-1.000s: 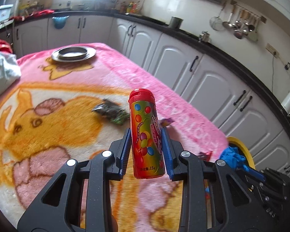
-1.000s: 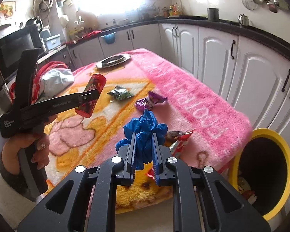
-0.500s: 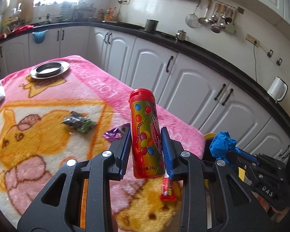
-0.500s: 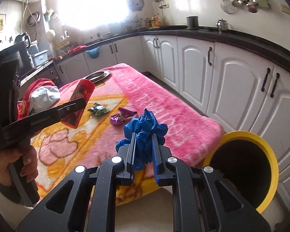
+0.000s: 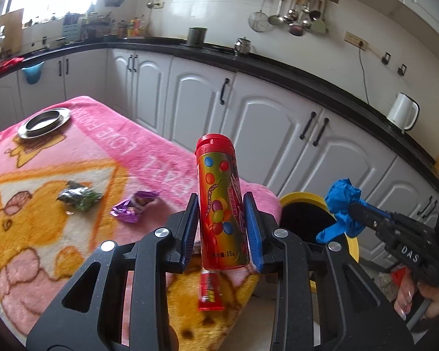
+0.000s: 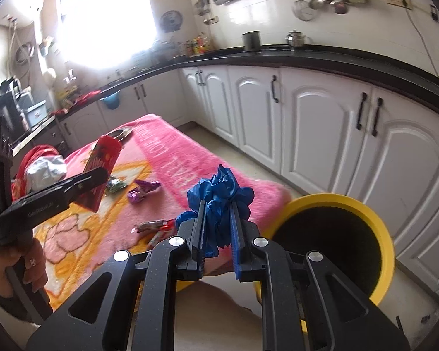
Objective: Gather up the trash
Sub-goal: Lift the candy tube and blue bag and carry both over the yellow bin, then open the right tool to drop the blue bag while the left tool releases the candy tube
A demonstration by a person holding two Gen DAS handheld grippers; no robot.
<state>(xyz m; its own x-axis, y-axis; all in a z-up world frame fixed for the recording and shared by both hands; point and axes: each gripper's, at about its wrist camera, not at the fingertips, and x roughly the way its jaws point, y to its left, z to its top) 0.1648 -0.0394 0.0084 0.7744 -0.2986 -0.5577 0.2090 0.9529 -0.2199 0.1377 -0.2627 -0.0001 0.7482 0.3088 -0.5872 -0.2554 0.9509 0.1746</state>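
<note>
My left gripper [image 5: 221, 231] is shut on a red candy tube [image 5: 219, 201] and holds it upright above the table's near corner. My right gripper [image 6: 217, 234] is shut on a crumpled blue glove [image 6: 219, 190], held just left of the yellow trash bin [image 6: 386, 234]. In the left wrist view the blue glove [image 5: 341, 204] hangs over the bin's rim [image 5: 301, 197]. On the pink blanket [image 5: 102, 146] lie a green wrapper [image 5: 77, 197], a purple wrapper [image 5: 133, 206] and a red wrapper [image 5: 209, 291].
A steel plate [image 5: 44, 121] sits at the far end of the table. White cabinets [image 5: 248, 117] under a black counter run behind the bin. A cloth bundle [image 6: 44, 169] lies at the table's left side.
Both grippers have swung right with their loads, off the middle of the table. The blue glove is now beside the yellow bin's opening, and the bin fills more of the right wrist view.
</note>
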